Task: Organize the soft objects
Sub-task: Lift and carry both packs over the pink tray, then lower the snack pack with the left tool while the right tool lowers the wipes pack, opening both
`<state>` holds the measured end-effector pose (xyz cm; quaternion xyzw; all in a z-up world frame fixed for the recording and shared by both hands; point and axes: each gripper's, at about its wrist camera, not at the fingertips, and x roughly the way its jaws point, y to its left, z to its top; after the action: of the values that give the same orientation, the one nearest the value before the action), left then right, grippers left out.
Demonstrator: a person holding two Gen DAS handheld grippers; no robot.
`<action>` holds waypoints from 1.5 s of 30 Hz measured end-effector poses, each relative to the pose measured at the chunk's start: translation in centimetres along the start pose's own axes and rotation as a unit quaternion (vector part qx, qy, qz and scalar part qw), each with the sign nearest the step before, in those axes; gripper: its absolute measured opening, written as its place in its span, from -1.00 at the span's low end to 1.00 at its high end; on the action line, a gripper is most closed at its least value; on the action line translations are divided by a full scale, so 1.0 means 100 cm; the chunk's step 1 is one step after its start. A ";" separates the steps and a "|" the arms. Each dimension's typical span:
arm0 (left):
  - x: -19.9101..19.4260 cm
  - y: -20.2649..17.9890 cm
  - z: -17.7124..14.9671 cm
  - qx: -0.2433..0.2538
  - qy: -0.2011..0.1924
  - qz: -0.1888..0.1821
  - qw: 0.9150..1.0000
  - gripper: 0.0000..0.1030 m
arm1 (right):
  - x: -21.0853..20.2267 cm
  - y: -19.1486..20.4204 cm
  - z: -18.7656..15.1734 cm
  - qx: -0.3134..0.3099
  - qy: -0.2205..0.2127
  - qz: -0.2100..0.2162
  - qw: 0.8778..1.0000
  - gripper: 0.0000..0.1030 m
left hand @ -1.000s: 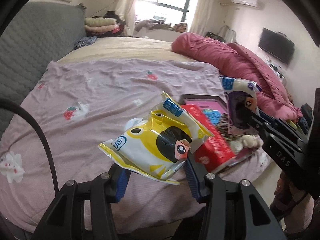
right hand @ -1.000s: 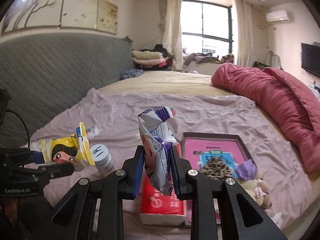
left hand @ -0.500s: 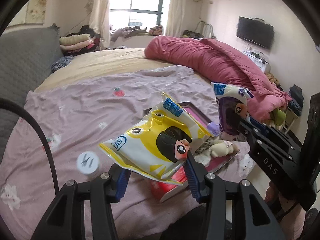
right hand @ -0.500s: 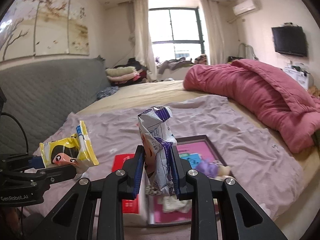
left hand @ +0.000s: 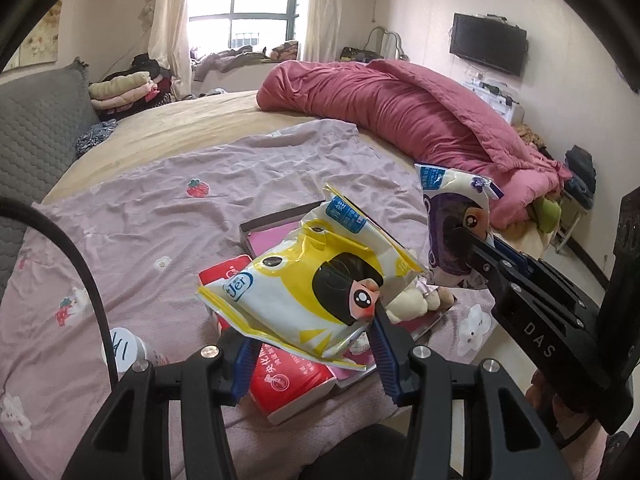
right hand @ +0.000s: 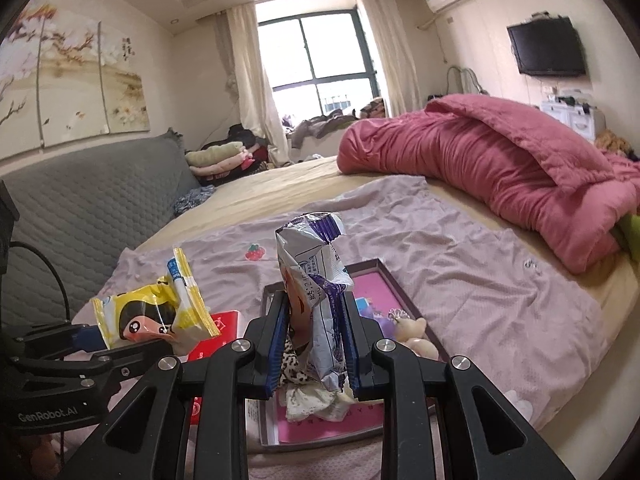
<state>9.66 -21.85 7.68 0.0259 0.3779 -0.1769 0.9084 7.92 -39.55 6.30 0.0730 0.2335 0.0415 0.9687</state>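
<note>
Left tool (left hand: 312, 344): clamped on a yellow packet (left hand: 316, 284), held above the bed.
Right tool (right hand: 314, 344): pinching a purple packet (right hand: 316, 280) upright, over the tray.
Bed (right hand: 500, 292): mauve sheet with strawberry prints, rumpled.
Tray (right hand: 384, 272): pink-lined, on the sheet, holding a plush toy (right hand: 416, 340).
Red box (left hand: 288, 380): touching the tray's near edge.
Far side: pink quilt (right hand: 500, 160) bunched; grey headboard (right hand: 92, 200).
Walls: window (right hand: 316, 52), television (right hand: 548, 52).

The left hand-held gripper (left hand: 312, 344) clamps a yellow snack bag (left hand: 304, 288) above a red pack (left hand: 288, 380) on the bed (left hand: 140, 208); at right, the right hand-held gripper (left hand: 472, 256) pinches a purple snack bag (left hand: 452, 208) over a pink tray (left hand: 272, 232)
</note>
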 end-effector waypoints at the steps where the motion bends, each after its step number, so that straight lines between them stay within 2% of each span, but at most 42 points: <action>1: 0.003 -0.001 0.000 0.001 0.001 0.000 1.000 -0.02 | 0.002 -0.002 0.000 0.003 0.002 0.001 1.000 -0.51; 12: 0.050 -0.007 0.001 -0.006 0.045 -0.010 0.999 -0.02 | 0.034 -0.024 -0.010 0.036 0.043 0.018 0.998 -0.51; 23: 0.105 -0.003 0.004 -0.023 0.086 -0.023 0.996 -0.02 | 0.065 -0.052 -0.024 0.069 0.073 0.013 0.995 -0.51; 33: 0.156 -0.007 0.009 -0.015 0.138 -0.022 0.990 -0.02 | 0.087 -0.068 -0.030 0.109 0.096 0.055 0.988 -0.50; 36: 0.165 -0.006 0.011 -0.014 0.148 -0.023 0.989 -0.02 | 0.095 -0.070 -0.029 0.124 0.101 0.069 0.985 -0.50; 40: 0.173 -0.006 0.013 -0.013 0.155 -0.022 0.988 -0.01 | 0.113 -0.070 -0.029 0.115 0.112 0.062 0.985 -0.50; 45: 0.177 -0.008 0.014 -0.013 0.158 -0.024 0.987 -0.01 | 0.138 -0.091 -0.032 0.164 0.116 0.066 0.977 -0.48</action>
<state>21.85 -28.19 -3.59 0.0324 0.5194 -0.1876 0.8331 19.09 -46.59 -4.15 0.2404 0.3428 0.0749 0.9050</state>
